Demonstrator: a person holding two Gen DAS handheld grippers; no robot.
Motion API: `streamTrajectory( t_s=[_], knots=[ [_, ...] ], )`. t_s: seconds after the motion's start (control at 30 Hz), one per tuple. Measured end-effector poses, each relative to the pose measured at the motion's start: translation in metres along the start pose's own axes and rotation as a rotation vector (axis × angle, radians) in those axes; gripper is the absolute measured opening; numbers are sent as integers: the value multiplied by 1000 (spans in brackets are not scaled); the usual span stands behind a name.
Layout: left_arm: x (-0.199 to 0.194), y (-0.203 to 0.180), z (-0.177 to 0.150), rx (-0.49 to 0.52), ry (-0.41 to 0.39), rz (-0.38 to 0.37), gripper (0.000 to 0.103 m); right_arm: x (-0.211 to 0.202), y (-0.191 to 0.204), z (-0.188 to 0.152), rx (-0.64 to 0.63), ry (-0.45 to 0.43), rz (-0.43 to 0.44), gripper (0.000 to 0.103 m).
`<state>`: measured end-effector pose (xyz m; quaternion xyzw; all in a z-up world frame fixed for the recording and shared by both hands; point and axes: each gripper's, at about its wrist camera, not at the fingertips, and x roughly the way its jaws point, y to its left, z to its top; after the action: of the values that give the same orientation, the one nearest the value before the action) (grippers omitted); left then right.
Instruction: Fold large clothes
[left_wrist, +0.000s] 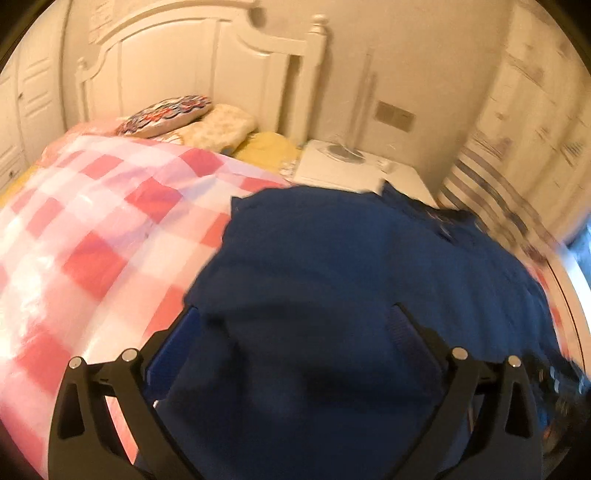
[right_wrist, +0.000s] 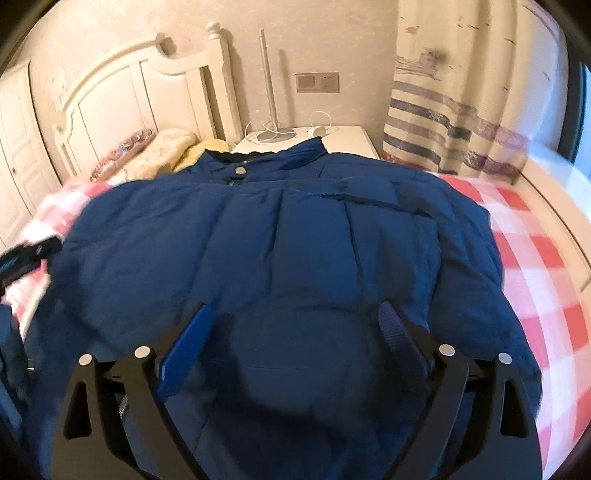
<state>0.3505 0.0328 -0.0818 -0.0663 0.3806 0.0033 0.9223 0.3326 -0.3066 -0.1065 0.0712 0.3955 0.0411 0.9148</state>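
Both claws, left claw (left_wrist: 295, 314) & right claw (right_wrist: 295, 314), gape wide over blue jacket (right_wrist: 280, 236), holding nothing. Jacket lies spread on bed (right_wrist: 535, 236), collar toward headboard edge; looks barely folded, most folds left.

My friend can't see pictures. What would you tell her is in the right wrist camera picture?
A puffy blue jacket lies spread on a bed with a pink-and-white checked cover, its collar toward the white headboard. The open right gripper hovers over its lower part; a white nightstand stands behind.
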Motion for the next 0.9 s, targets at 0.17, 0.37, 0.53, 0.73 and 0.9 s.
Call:
streamTrajectory(
  t_s=[0.17, 0.37, 0.53, 0.73, 0.9],
  knots=[
    [-18, -33, -62, 248, 98, 41, 101, -34, 27, -41, -110, 41, 33, 92],
    [-7, -36, -89, 303, 166, 84, 101, -19, 28, -64, -159, 189, -41, 94],
    [-44, -8, -108, 281, 149, 91, 101, -58, 7, -81, -140, 138, -97, 94],
    [-56, 29, -132, 216, 178, 47, 101, -71, -34, -112, -49, 145, -88, 95],
    [-52, 33, -133, 199, 197, 37, 101, -67, -29, -113, -69, 155, -104, 98]
  ],
)
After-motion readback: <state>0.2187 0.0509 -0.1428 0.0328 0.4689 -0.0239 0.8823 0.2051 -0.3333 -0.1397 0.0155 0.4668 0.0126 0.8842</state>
